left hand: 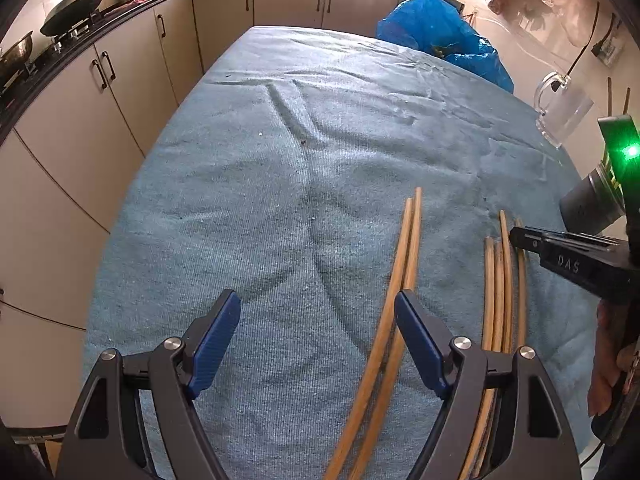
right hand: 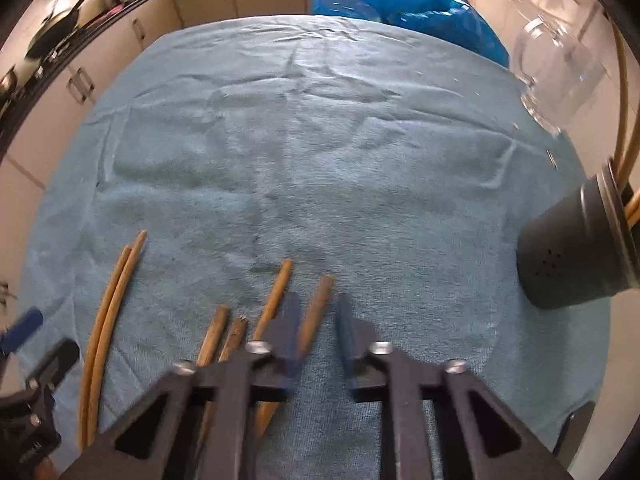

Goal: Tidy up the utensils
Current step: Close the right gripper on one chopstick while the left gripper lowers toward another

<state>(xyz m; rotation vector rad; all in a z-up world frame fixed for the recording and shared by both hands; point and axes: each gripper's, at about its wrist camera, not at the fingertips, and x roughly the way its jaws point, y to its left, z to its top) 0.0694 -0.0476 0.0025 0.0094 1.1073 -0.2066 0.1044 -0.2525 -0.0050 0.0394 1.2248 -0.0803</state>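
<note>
Wooden chopsticks lie on a blue cloth [left hand: 280, 200]. One pair of chopsticks [left hand: 408, 248] [right hand: 116, 292] runs under the right finger of my left gripper [left hand: 316, 300], which hovers open with nothing between its pads. Further right lie several more chopsticks [left hand: 498, 280] [right hand: 218, 332]. My right gripper [right hand: 318, 308] [left hand: 516, 236] points down at that group. Its blue pads are drawn close around one brown chopstick [right hand: 322, 296], though the view is blurred. A dark grey holder [right hand: 572, 256] [left hand: 588, 204] stands at the right edge with chopsticks [right hand: 622, 120] in it.
A clear glass mug [left hand: 564, 112] [right hand: 560, 76] stands at the far right of the cloth. A blue plastic bag [left hand: 436, 28] sits beyond the far edge. Cream cabinets [left hand: 120, 80] and a counter with a wok [left hand: 76, 4] run along the left. A hand [left hand: 608, 360] holds the right gripper.
</note>
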